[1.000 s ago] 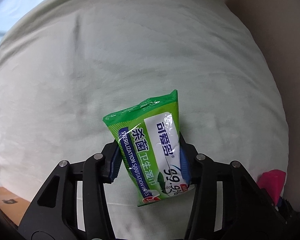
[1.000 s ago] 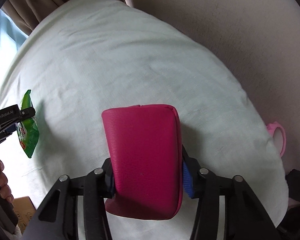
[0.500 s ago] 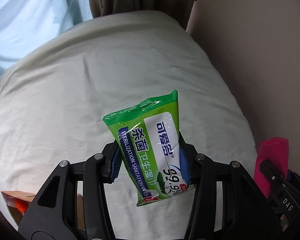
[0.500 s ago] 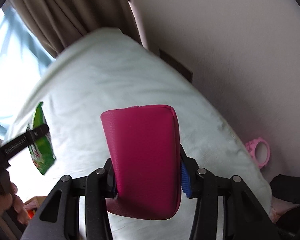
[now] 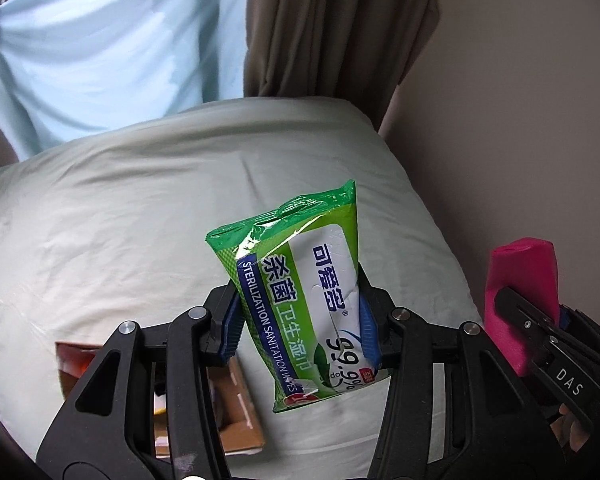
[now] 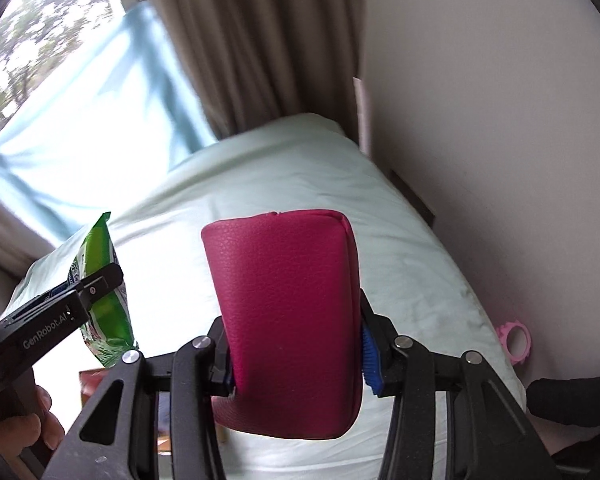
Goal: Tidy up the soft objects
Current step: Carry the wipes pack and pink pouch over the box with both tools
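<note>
The left gripper (image 5: 298,320) is closed on a green plastic pack of sanitizing wipes (image 5: 300,292), its blue pads pressing the pack from both sides near the lower half. The right gripper (image 6: 296,344) is closed in the same way on a magenta soft pouch with a leather-like grain (image 6: 286,312), which stands upright between the jaws. Both things hang in the air above the pale green bed sheet (image 5: 120,208), touching nothing else.

What could go wrong, I think: the wipes pack is smooth and sits tilted in the pads, so a quick swing may let it slide out. The pouch is bulky and held only at its lower part, so it may lean over. Also the two grippers are near each other, and one may knock the other's load.

An open brown cardboard box (image 5: 236,412) lies low beside the bed; it is perhaps the place for them, but I cannot be sure.

Compared with one second earlier, both grippers have risen well away from the sheet. The brown curtain (image 5: 332,28) and the window now show, and the box has come into sight. The grips look unchanged.
</note>
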Available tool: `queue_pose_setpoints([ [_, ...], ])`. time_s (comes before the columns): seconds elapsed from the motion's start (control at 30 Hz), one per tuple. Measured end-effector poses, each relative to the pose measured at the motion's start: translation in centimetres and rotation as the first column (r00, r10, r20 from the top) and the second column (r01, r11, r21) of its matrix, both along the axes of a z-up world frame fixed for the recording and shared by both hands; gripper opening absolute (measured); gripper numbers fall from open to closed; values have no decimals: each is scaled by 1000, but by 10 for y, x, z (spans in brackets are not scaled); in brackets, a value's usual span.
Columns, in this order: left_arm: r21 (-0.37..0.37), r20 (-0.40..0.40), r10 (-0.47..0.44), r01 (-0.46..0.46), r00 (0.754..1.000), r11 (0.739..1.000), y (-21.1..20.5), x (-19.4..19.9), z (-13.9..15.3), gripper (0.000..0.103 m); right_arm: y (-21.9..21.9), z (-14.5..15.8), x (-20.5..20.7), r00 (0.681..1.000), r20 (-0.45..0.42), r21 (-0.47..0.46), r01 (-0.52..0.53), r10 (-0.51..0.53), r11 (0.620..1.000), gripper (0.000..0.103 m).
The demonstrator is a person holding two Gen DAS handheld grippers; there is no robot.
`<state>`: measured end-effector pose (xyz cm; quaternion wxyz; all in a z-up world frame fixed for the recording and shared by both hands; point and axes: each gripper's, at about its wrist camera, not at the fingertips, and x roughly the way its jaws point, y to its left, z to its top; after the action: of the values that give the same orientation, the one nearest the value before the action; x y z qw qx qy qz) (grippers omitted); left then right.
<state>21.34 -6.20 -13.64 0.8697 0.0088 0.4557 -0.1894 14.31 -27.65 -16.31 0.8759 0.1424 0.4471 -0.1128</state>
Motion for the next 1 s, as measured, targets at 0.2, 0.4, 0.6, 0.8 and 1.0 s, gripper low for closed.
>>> queue_pose_setpoints([
  [0.2,-6,16,78,-78,997,997,91,-26,15,44,82,12,-3,993,26,23,-119,119,993,43],
  [0.4,33,-13,167,-166,986,986,183,-42,4,44,167,-4,4,975,-2,49,-223,224,974,43],
  [0.6,43,-85,247,-244,965,969,266,-49,-24,44,236,-27,10,952,-48,64,-299,302,952,43],
  [0.8,87,-146,229,-218,963,972,307,-53,-67,44,271,-65,11,940,-114,71,-316,322,946,43],
  [1.0,107,-229,174,-153,958,982,303,-45,-120,44,279,-110,16,926,-219,75,-298,307,952,43],
])
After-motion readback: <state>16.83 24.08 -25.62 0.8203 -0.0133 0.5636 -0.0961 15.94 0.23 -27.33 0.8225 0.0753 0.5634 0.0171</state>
